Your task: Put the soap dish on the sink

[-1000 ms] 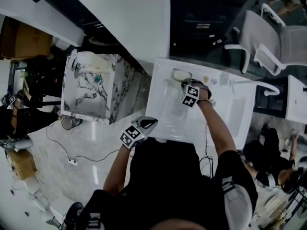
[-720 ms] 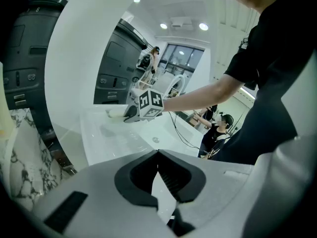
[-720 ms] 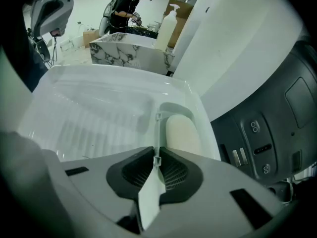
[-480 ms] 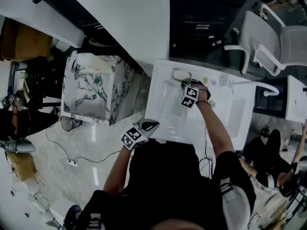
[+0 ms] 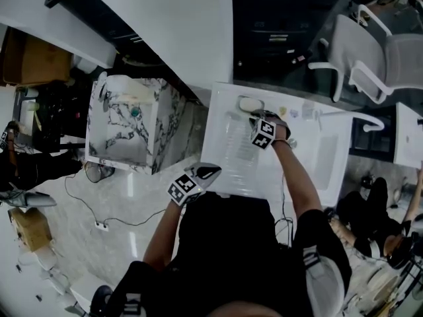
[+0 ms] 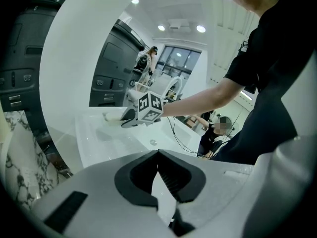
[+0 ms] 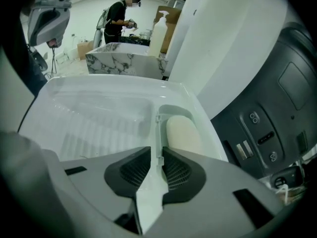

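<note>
The soap dish (image 5: 250, 104) is a pale translucent tray at the far left corner of the white sink (image 5: 317, 157). My right gripper (image 5: 254, 115) is shut on it. In the right gripper view the jaws pinch the dish's thin rim (image 7: 158, 125), and a cream soap bar (image 7: 183, 133) lies in the dish. The ribbed basin (image 7: 99, 108) spreads to the left of it. My left gripper (image 5: 205, 171) hovers at the sink's near left edge, shut with nothing in it (image 6: 157, 155). The left gripper view shows the right gripper's marker cube (image 6: 148, 108) over the sink.
A marble-patterned block (image 5: 125, 121) stands left of the sink, with a cable (image 5: 99, 222) on the floor beside it. A white chair (image 5: 370, 58) is behind the sink. People sit at the right (image 5: 370, 236). A white pump bottle (image 7: 157, 33) stands on the marble block.
Both grippers stay in almost the same places, with the right one still on the dish. A person at the left edge has moved partly out of view.
</note>
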`<state>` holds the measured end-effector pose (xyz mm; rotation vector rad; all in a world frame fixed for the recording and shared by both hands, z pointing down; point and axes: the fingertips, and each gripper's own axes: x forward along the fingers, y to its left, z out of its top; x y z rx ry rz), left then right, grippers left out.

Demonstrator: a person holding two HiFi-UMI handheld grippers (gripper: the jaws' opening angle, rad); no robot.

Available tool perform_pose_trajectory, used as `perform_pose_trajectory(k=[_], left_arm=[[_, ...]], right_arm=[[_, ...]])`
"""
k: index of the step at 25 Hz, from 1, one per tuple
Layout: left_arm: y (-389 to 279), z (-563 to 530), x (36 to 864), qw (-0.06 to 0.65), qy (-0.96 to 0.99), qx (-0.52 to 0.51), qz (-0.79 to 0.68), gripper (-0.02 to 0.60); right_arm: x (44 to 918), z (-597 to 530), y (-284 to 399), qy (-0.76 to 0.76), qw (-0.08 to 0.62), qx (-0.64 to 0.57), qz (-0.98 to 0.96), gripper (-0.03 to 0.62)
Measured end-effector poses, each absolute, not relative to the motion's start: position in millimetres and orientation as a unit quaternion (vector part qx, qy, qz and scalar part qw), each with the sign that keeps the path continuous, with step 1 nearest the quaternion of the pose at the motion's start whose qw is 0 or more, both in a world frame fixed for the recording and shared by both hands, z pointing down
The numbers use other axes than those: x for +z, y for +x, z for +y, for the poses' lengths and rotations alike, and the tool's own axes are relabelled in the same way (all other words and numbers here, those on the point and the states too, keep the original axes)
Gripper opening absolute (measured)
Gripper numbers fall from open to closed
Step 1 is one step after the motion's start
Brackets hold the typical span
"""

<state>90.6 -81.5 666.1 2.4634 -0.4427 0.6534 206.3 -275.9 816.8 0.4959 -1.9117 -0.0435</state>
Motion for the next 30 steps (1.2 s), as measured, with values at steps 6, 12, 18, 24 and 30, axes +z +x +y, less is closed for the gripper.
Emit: perform_pose_trajectory(k=[6, 12, 18, 24, 30], left_arm=[[93.0, -76.2, 669.9, 0.273, 0.916, 0.247, -0.160, 0.000], [94.8, -79.2, 666.7, 0.269, 0.918, 0.244, -0.161, 0.000], [97.9, -82.4, 664.5, 0.257, 0.922, 0.242, -0.156, 0.000], [103.6, -82.9, 660.3, 0.249, 0.928, 0.239, -0.141, 0.000], [107.2, -86.0, 654.2, 0.235, 0.934, 0.236, -0.129, 0.000]], right_arm=[[813.2, -277.1, 206.1, 0.226, 0.515, 0.012, -0.827, 0.064], [804.5, -274.3, 207.5, 0.233, 0.506, 0.013, -0.831, 0.061], [794.4, -267.4, 215.5, 0.254, 0.500, 0.015, -0.828, 0.051], [783.6, -255.5, 232.0, 0.288, 0.490, 0.031, -0.822, 0.028], [771.2, -230.3, 238.9, 0.317, 0.461, 0.071, -0.826, 0.005]])
